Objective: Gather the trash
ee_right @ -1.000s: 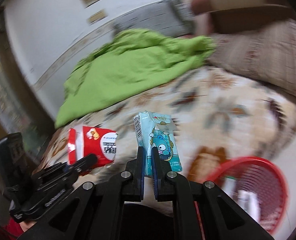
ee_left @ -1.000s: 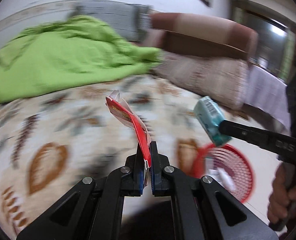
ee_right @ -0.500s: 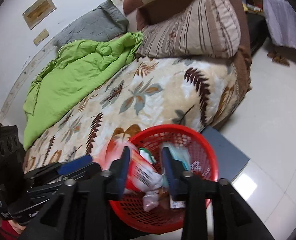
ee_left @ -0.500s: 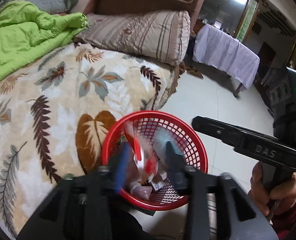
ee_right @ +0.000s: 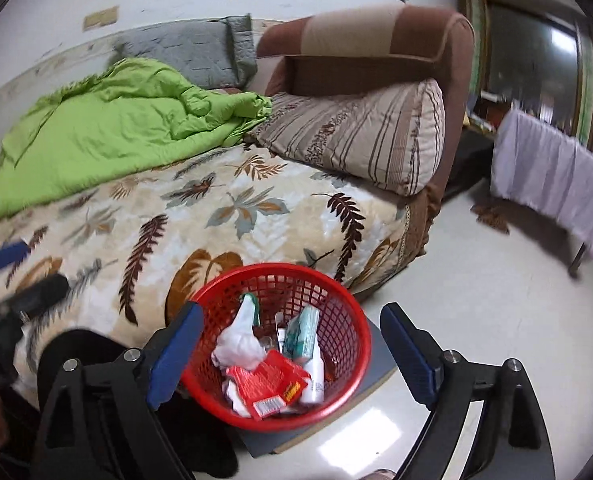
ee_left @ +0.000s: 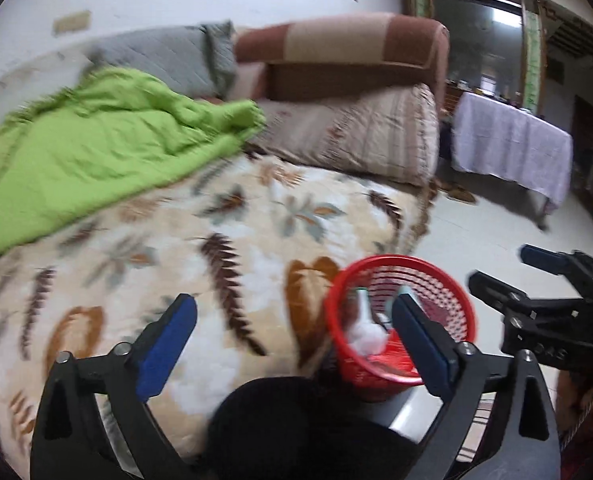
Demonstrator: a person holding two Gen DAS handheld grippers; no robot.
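Item: red basket (ee_right: 338, 292) on the floor beside the bed. Our left gripper (ee_left: 292, 332) and right gripper (ee_right: 292, 344) have just been opening, both now spread and empty. Red wrapper (ee_right: 268, 388) and blue packet (ee_right: 304, 334), pinched a second ago, now lie inside the basket: two pieces collected.

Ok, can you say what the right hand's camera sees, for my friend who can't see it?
A red basket on the floor beside a bed holds trash: a red snack wrapper, a teal packet and white tissue. The right gripper hangs over it, fingers wide apart and empty. A green quilt lies on the bed.
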